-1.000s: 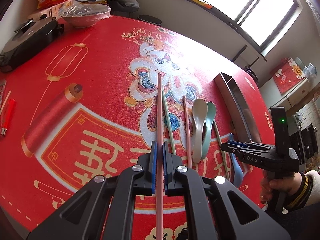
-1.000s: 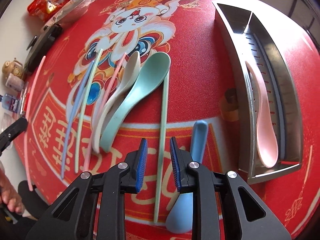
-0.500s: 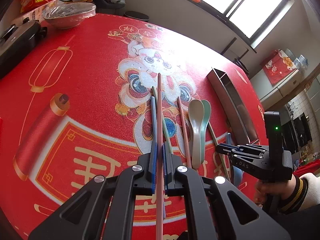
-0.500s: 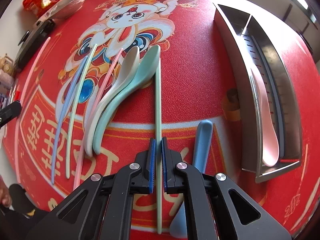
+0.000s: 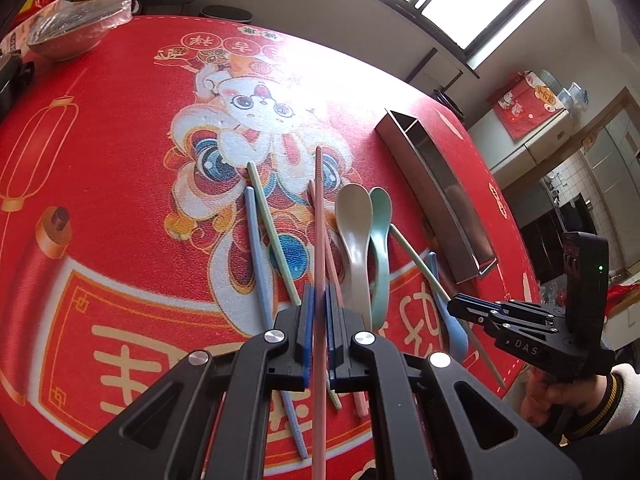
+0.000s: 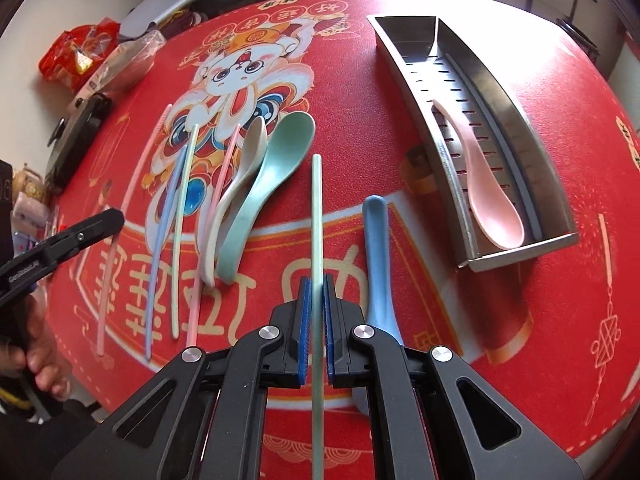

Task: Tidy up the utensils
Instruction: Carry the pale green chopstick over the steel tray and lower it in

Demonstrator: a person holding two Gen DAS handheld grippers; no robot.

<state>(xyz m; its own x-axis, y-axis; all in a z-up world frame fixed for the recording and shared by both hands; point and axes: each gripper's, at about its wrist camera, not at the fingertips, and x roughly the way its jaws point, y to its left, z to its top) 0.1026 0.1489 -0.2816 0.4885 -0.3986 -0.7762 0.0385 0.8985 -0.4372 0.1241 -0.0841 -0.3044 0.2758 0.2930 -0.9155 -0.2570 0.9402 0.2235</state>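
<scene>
Clamping now, my right gripper (image 6: 314,320) has lifted the pale green chopstick (image 6: 317,216); my left gripper (image 5: 318,328) still pinches the pink chopstick (image 5: 319,220), both bound for the steel tray (image 6: 516,258).

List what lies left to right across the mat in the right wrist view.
Pink chopstick → blue chopstick → green chopstick → beige spoon → green spoon → held green chopstick → blue spoon → metal tray with pink spoon.

Pink chopstick (image 5: 319,216) clamped lengthwise in left gripper (image 5: 319,332). Pale green chopstick (image 6: 317,216) pinched in right gripper (image 6: 316,320). Beige spoon (image 6: 236,192) and green spoon (image 6: 264,184) laid side by side, touching. Blue spoon (image 6: 376,256) beside them. Pink spoon (image 6: 480,184) held in steel tray (image 6: 404,52).
</scene>
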